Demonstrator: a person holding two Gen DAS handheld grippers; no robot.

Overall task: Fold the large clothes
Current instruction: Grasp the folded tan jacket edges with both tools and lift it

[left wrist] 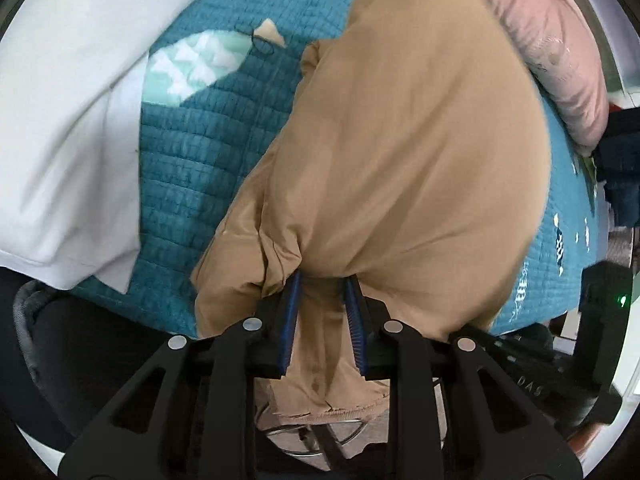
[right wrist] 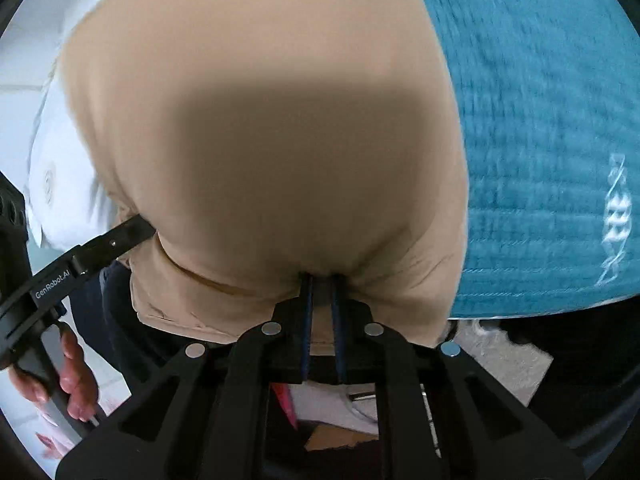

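A large tan garment (left wrist: 400, 140) lies bunched over a teal quilted bedspread (left wrist: 208, 152). My left gripper (left wrist: 323, 280) is shut on a thick fold at the garment's near edge, and the hem hangs down between the blue pads. In the right wrist view the same tan garment (right wrist: 260, 140) fills the middle, blurred. My right gripper (right wrist: 321, 278) is shut on another fold at its near edge, with the pads close together. At the left of that view, one finger of the left gripper (right wrist: 124, 234) reaches into the cloth, and a person's hand (right wrist: 76, 372) holds its handle.
A white garment (left wrist: 60, 120) covers the quilt's left side and shows again as white cloth (right wrist: 52, 168). A pink padded garment (left wrist: 560, 52) lies at the far right, with dark clothes (left wrist: 620, 168) beside it. The teal quilt (right wrist: 540, 120) lies bare to the right.
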